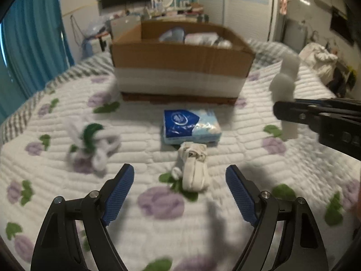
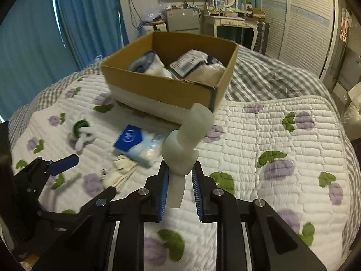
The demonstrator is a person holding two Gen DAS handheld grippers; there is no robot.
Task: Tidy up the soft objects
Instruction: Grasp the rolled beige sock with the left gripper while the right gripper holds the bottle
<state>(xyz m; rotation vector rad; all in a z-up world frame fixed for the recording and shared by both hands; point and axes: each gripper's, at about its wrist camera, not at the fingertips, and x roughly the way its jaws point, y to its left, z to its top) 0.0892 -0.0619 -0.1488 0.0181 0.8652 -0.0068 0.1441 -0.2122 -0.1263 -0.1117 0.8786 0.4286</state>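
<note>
Clamping white knotted cloth, possibly a sock [image 2: 187,140] – right gripper [image 2: 180,183] | left gripper [image 1: 179,194] wide, empty

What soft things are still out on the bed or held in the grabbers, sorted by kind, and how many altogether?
Tissue pack: 1
Rolled white socks: 1
White-and-green tangle: 1
White knotted foam piece, held in the right gripper: 1
Total: 4

Left wrist cam: low over the quilt [image 1: 225,149], facing the cardboard box [image 1: 180,56] side-on. Right wrist cam: higher, further right, angled down into the box [image 2: 171,90]. Both share box, tissue pack [image 1: 191,126] [image 2: 137,144], bed middle.
</note>
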